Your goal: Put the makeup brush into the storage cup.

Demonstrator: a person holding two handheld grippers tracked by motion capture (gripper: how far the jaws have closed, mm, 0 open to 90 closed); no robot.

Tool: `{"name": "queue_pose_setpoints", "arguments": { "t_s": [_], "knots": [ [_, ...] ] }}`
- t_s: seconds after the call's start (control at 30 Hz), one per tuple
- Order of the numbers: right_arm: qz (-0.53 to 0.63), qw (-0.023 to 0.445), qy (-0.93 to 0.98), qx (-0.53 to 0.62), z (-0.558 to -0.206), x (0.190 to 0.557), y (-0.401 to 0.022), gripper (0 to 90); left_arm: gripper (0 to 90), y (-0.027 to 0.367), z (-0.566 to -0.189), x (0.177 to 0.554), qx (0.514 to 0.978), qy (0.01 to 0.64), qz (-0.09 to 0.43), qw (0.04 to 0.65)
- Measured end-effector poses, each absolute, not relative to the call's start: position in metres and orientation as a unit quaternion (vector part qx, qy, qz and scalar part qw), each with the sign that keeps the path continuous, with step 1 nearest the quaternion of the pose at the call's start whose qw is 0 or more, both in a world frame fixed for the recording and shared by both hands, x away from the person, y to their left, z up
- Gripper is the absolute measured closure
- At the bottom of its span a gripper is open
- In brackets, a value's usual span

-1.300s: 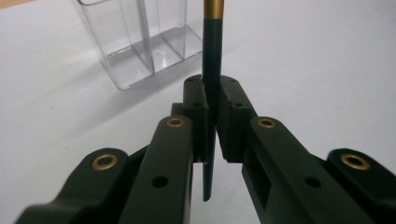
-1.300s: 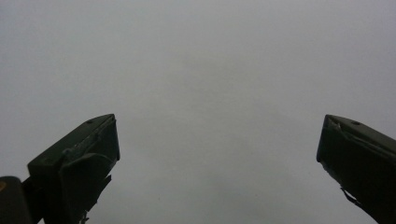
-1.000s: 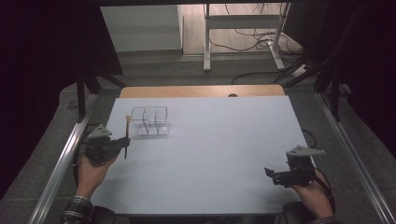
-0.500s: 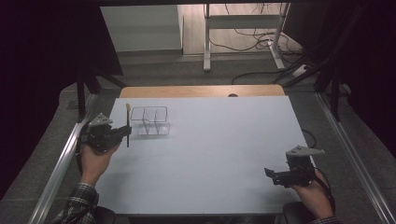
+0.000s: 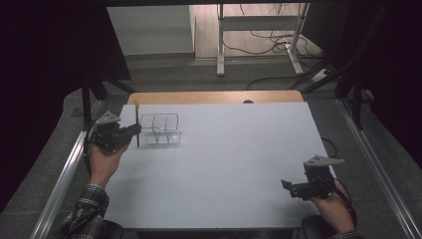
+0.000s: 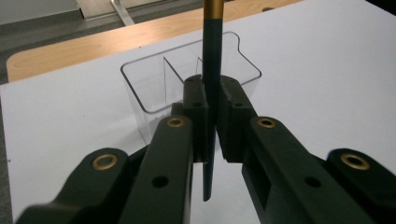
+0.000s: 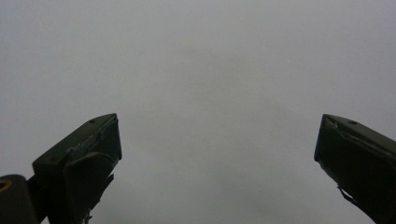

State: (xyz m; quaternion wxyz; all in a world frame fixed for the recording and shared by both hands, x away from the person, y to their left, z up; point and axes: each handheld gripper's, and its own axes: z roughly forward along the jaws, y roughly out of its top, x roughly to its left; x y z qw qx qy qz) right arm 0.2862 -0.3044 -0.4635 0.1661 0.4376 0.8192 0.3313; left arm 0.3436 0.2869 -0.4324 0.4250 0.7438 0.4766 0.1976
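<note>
Left gripper (image 5: 133, 130) pinches a dark pencil (image 5: 137, 125) upright, just left of the clear divided holder (image 5: 160, 128) near the table's (image 5: 224, 164) far-left corner. Right gripper (image 5: 291, 186) spread, empty, near the front-right edge. Wide bare tabletop between them.

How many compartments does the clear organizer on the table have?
2, side by side: the clear organizer has one divider. Seen from the left gripper view, one compartment lies left of it, the other right, behind the pencil clamped upright in the left tool.
</note>
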Motion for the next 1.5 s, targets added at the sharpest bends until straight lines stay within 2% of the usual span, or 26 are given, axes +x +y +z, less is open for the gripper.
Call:
{"name": "queue_pose_setpoints", "arguments": {
  "t_s": [0.93, 1.5],
  "knots": [
    [0.333, 0.157, 0.822, 0.434, -0.464, 0.287, -0.305, 0.0, 84.0, 0.286, -0.405, 0.379, 0.734, 0.473, 0.223, 0.434],
    [0.327, 0.155, 0.826, 0.433, -0.465, 0.288, -0.304, 0.0, 84.0, 0.28, -0.401, 0.404, 0.727, 0.477, 0.228, 0.437]
  ]
}}
